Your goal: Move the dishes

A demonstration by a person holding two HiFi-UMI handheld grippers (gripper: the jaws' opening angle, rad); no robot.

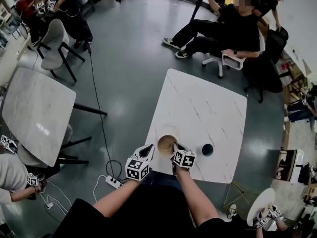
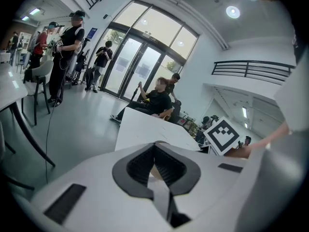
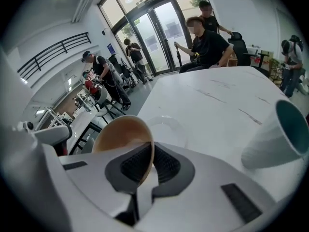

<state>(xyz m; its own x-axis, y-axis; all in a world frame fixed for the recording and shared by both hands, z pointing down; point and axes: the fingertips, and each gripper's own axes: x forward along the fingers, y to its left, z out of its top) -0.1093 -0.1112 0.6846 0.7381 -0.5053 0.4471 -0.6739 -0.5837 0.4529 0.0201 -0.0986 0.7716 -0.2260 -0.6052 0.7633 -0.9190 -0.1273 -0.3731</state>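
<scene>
steep overhead plus two table (image 1: 208,108) close-ups

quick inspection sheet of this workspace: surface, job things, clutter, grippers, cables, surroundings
surface: white marbled table
job's things: brown bowl near the front edge; teal-lined cup to its right, apart from it
clutter: nothing seen
grippers: right gripper jaws shut on the brown bowl's rim; left gripper jaws shut, empty, left of the bowl
cables: black cable across the floor to a power strip left of the table
surroundings: second table and chair at left; seated person beyond the table
</scene>
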